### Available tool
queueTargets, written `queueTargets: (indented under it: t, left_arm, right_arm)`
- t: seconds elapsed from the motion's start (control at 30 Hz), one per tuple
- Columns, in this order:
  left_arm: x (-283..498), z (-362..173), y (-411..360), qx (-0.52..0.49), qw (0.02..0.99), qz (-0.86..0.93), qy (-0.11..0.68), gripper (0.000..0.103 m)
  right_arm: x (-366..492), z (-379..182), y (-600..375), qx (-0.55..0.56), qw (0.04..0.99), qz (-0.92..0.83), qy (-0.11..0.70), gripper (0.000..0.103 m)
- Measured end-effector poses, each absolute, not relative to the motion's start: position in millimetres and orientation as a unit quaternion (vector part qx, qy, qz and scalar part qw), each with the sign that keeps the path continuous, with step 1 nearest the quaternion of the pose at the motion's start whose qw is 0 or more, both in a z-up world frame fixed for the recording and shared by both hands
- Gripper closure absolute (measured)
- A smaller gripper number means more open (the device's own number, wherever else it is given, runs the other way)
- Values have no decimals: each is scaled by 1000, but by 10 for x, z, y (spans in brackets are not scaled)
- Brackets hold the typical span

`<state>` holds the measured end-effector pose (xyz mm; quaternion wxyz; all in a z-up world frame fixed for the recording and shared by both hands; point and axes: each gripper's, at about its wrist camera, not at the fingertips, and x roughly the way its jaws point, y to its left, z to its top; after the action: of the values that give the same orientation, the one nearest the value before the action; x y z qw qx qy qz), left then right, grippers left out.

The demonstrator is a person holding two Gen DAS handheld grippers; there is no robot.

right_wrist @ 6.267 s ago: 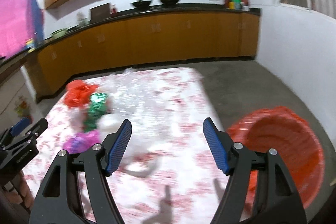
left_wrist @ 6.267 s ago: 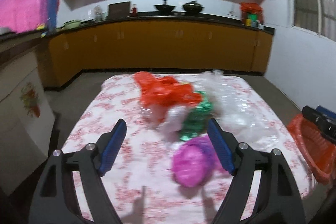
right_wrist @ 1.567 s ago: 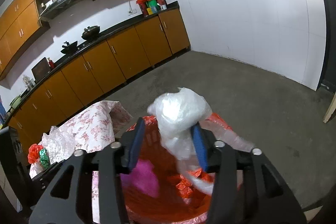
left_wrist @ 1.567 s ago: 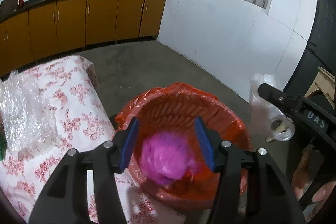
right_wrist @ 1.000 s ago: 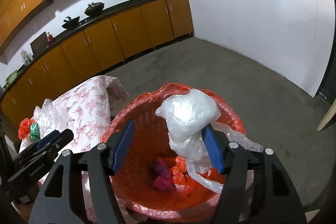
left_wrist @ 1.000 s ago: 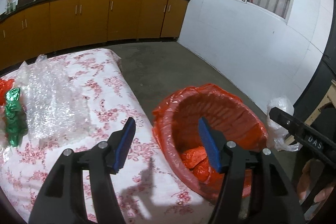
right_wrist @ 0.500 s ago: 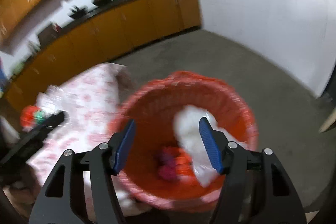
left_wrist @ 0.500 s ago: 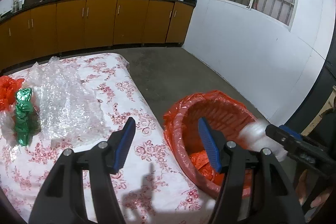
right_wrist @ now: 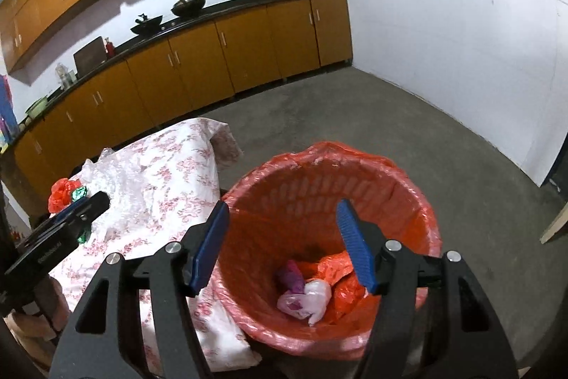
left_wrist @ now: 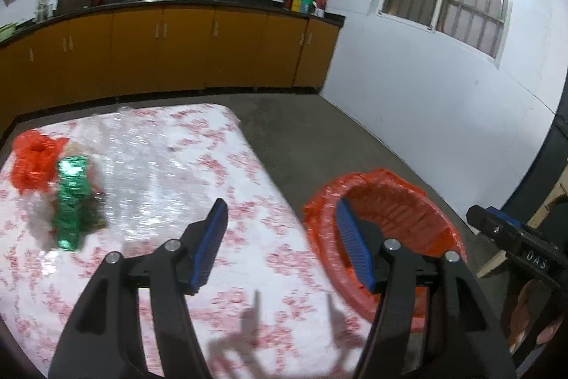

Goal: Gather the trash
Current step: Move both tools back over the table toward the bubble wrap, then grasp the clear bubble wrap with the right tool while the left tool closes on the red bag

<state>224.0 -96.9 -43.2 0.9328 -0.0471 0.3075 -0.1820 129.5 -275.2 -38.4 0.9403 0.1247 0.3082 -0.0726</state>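
Trash that is already collected lies at the bottom of the red-lined basket (right_wrist: pixel 319 187), which stands on the floor just beside the desk (right_wrist: pixel 184 180): one purple wad (right_wrist: pixel 290 275), one whitish plastic bag (right_wrist: pixel 309 302) touching it, and red crumpled plastic (right_wrist: pixel 346 290) partly covered by the right tool's near finger. How many red pieces lie there cannot be told, since they blend with the liner.

On the desk, well apart from the basket, three more pieces remain: one red bag (left_wrist: pixel 33 162), one green foil wrapper (left_wrist: pixel 71 201) just beside it, and a sheet of clear bubble wrap (left_wrist: pixel 142 173) spread between them and the basket side of the desk. In the left wrist view these are smeared by motion blur, so their edges are hard to make out; in the right wrist view the left tool's body hides part of the green wrapper.

Left tool (left_wrist: pixel 282 245) hangs over the desk edge nearest the basket, its jaws opening, with nothing between them. Right tool (right_wrist: pixel 282 245) hangs above the basket, jaws apart and empty. The basket's near rim is cut off behind both tools' frames.
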Motion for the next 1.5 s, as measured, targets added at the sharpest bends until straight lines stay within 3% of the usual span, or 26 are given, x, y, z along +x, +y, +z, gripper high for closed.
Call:
queueTargets:
  t: [0.63, 0.7, 1.1, 1.23, 1.4, 1.5]
  left_arm:
    - [2097, -585, 1309, -74, 950, 62, 298, 32]
    - [2092, -595, 1435, -77, 949, 73, 296, 32]
    - [2042, -681, 1806, -103, 946, 90, 294, 32]
    - [2050, -703, 1824, -107, 945, 87, 296, 32]
    - [2063, -737, 1817, -110, 945, 82, 297, 32]
    - [2082, -735, 1787, -110, 945, 78, 296, 32]
  right_arm:
    - [2438, -570, -904, 70, 941, 70, 323, 41]
    - [2540, -636, -695, 62, 938, 81, 330, 45]
    - [2824, -987, 134, 8, 926, 101, 365, 46]
    - [2891, -1126, 199, -14, 920, 74, 384, 56]
    - [2876, -1183, 56, 6, 913, 71, 402, 93]
    - [2814, -1115, -60, 22, 917, 70, 393, 97]
